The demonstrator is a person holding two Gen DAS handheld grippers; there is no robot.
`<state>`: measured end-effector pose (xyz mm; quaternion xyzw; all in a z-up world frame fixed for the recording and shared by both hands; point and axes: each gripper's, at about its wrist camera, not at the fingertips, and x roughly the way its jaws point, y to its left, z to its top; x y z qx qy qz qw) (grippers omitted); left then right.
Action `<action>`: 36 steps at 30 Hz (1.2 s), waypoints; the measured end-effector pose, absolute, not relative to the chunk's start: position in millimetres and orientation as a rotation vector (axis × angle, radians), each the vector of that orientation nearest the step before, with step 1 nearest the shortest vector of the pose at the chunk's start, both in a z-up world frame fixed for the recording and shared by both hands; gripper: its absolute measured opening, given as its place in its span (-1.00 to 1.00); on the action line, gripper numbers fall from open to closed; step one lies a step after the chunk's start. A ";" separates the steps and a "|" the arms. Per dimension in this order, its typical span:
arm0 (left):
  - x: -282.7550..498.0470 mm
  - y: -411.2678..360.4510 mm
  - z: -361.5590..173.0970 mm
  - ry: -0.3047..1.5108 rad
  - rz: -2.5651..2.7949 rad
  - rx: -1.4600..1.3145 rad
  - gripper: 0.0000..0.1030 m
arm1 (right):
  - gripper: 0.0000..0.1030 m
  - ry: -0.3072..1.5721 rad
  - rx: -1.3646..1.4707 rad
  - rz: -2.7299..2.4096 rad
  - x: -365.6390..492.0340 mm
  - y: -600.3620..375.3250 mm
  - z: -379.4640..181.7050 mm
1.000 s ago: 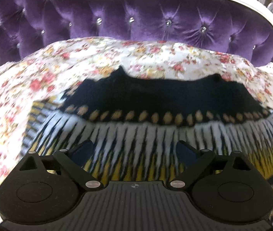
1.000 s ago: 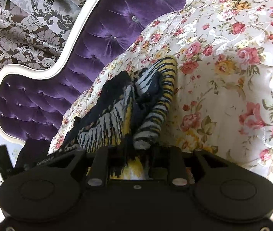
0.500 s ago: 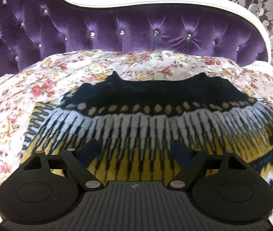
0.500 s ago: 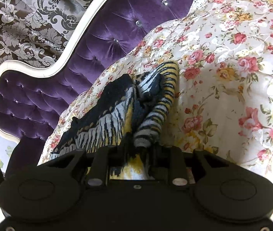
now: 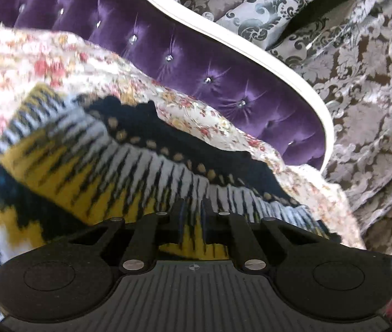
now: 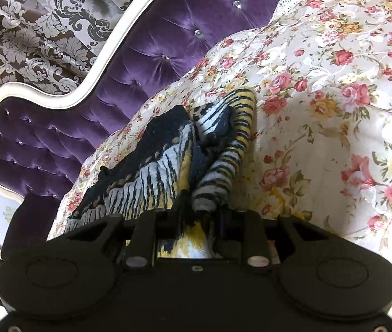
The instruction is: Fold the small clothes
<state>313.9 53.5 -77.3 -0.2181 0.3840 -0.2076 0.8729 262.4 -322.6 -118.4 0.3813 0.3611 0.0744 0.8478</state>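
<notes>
A small knitted garment [image 5: 129, 171] in black, white and yellow lies on a floral bedspread [image 5: 44, 63]. In the left wrist view my left gripper [image 5: 191, 215] has its fingers drawn close together on the garment's yellow and white part. In the right wrist view the same garment [image 6: 174, 160] is bunched up, with a striped sleeve [image 6: 229, 160] folded over it. My right gripper [image 6: 200, 215] is shut on the garment's near edge.
A purple tufted headboard [image 5: 209, 63] with a white frame [image 5: 279, 63] runs behind the bed; it also shows in the right wrist view [image 6: 146, 55]. Patterned grey curtains [image 5: 362, 83] hang beyond it. The floral bedspread [image 6: 334, 110] stretches to the right of the garment.
My left gripper has gone from open above the garment to shut on it, and its view has swung to the right. My right gripper still holds the bunched edge.
</notes>
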 end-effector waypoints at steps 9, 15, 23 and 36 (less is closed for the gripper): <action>316.0 55.9 -97.6 0.863 -0.442 -0.608 -0.95 | -0.34 0.739 0.750 0.137 259.7 -315.7 -113.0; 322.8 68.1 -101.3 0.915 -0.455 -0.681 -0.95 | -0.37 0.734 0.704 0.119 261.4 -305.5 -91.4; 323.1 70.2 -101.6 0.929 -0.468 -0.687 -0.95 | -0.37 0.721 0.592 0.199 284.5 -259.6 -25.4; 322.0 77.3 -107.0 0.930 -0.486 -0.744 -0.95 | -0.37 0.832 0.477 0.431 350.2 -114.9 4.4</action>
